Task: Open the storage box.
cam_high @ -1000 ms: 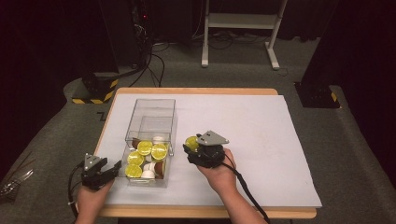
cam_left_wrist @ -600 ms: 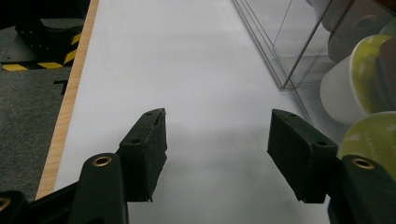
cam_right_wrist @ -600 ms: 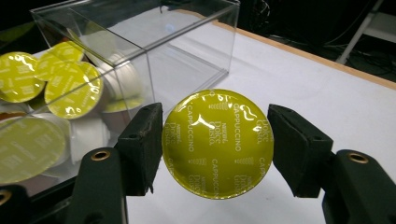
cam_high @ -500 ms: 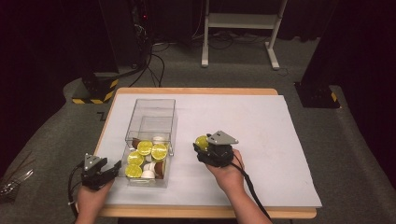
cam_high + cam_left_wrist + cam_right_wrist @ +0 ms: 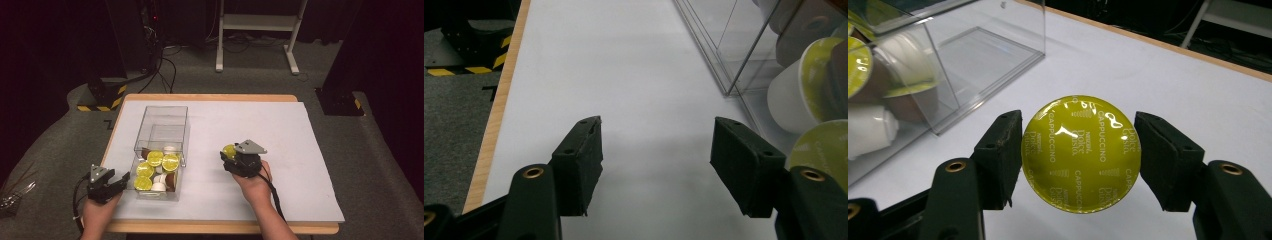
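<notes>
— What was the right gripper (image 5: 1078, 150) doing?
— It was clenched on one yellow-lidded coffee capsule (image 5: 1081, 153), held over the white sheet (image 5: 300, 150) near the table's front edge, well clear of the clear box (image 5: 162, 120).
— And the left gripper (image 5: 656, 165)?
— Jaws apart, nothing between them, by the front left corner just beside the box.
— How far along did it look?
— Early, I'd say. One capsule was out; none lay on the sheet yet.
— How many were left?
— Four yellow lids (image 5: 155, 158) counted, plus some white and brown ones too piled up to count.
</notes>
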The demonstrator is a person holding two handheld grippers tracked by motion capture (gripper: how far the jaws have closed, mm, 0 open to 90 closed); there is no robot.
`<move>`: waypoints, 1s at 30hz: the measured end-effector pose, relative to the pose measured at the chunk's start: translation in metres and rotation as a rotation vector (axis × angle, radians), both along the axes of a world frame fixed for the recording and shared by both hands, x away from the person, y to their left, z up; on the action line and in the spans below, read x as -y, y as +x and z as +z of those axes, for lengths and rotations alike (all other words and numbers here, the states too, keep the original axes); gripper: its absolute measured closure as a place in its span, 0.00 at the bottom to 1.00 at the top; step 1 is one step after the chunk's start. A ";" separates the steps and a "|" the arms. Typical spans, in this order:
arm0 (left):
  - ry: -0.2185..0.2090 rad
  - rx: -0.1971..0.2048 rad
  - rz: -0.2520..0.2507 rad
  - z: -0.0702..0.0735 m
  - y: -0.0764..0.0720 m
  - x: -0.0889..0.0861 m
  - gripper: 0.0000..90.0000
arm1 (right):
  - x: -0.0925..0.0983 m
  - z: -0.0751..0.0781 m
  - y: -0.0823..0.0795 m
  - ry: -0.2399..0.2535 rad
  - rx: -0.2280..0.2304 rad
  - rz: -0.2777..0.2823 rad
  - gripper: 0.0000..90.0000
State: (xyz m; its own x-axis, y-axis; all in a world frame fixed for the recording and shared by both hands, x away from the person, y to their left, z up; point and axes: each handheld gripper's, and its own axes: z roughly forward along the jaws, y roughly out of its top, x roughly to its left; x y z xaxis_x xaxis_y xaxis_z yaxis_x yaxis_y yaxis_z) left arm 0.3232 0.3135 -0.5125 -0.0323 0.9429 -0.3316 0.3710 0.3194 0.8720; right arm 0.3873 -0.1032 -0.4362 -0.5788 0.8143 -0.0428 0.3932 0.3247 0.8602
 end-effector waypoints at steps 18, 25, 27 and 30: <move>0.010 -0.005 -0.010 0.000 -0.001 -0.001 0.42 | 0.029 -0.023 0.021 -0.040 -0.036 -0.107 0.43; 0.005 -0.002 -0.007 0.000 -0.001 -0.001 0.42 | 0.033 -0.030 0.028 -0.049 -0.056 -0.135 0.43; 0.006 -0.003 -0.008 0.000 -0.001 -0.001 0.42 | 0.034 -0.032 0.030 -0.055 -0.059 -0.138 0.43; 0.004 -0.002 -0.007 0.000 -0.001 -0.001 0.42 | 0.034 -0.035 0.033 -0.064 -0.070 -0.144 0.43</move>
